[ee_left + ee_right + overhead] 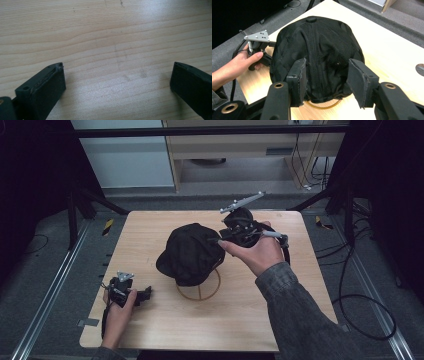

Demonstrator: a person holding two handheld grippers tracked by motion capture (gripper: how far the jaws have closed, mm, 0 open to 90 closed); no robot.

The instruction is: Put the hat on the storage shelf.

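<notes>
Right claw facing the cap, left claw lying idle at the near edge.

Nearest the person, the left claw (pixel 145 293) is resting released on the wooden surface (pixel 250 320), its jaws spread over bare wood, well apart from the work. Farther in, the black cap (pixel 191 252) is sitting on a wire stand (pixel 200 290) at the middle of the surface. Beyond it, the right claw (pixel 327 82) is pointing straight at the cap's crown, jaws spread and holding nothing, just beside the fabric; judging by this, the right hand (pixel 257 254) is the nearer one for any grasp.
</notes>
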